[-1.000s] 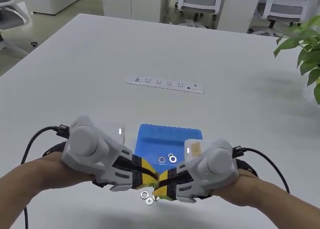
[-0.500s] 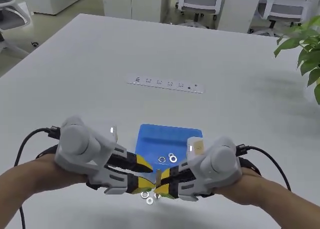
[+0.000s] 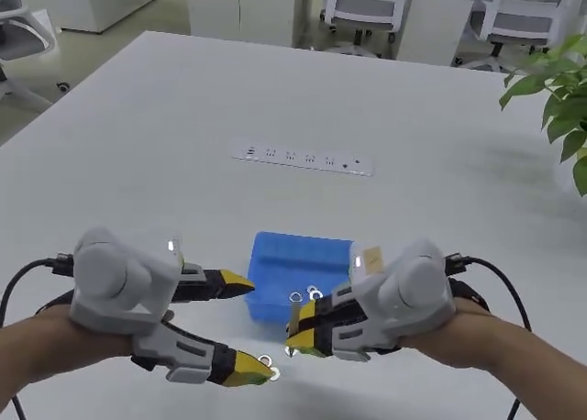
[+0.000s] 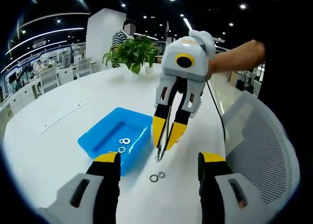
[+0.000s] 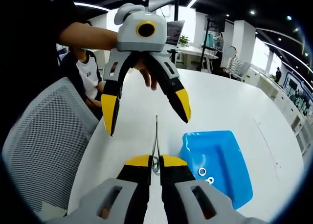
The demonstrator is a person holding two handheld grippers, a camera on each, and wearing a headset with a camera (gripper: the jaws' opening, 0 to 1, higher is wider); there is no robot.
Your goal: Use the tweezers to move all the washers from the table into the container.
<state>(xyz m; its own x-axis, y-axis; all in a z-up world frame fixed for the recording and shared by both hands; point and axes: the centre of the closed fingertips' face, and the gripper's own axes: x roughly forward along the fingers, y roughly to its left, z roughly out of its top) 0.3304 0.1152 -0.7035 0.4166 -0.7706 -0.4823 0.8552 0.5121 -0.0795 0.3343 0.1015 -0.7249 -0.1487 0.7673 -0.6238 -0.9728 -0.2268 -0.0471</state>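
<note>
– What's nearest the person, from where you stand?

– The two grippers, low over the near edge of the white table. The left gripper has its jaws spread wide with nothing between them. The right gripper has its jaws pinched together on the tweezers.

– Which way do the tweezers run?

– Their long axis follows the right gripper's jaws, straight out of them. They point toward the left gripper and slant down, with the tips at the tabletop just beside the near wall of the container. There's a small speck at the tips, but I can't tell whether it's a washer.

– How many washers, then?

– Two washers lie flat on the table, side by side. They're just beside the tweezer tips, on the left gripper's side. Two more washers lie inside the container, close together near its near wall. That's four I can count for sure.

– One container?

– One, a shallow blue rectangular tray, and one pair of tweezers.

– And beyond it?

– A single socket strip set flush in the tabletop, well apart from the tray. Past the far edge are several office chairs, and there's a leafy plant at the right.
</note>
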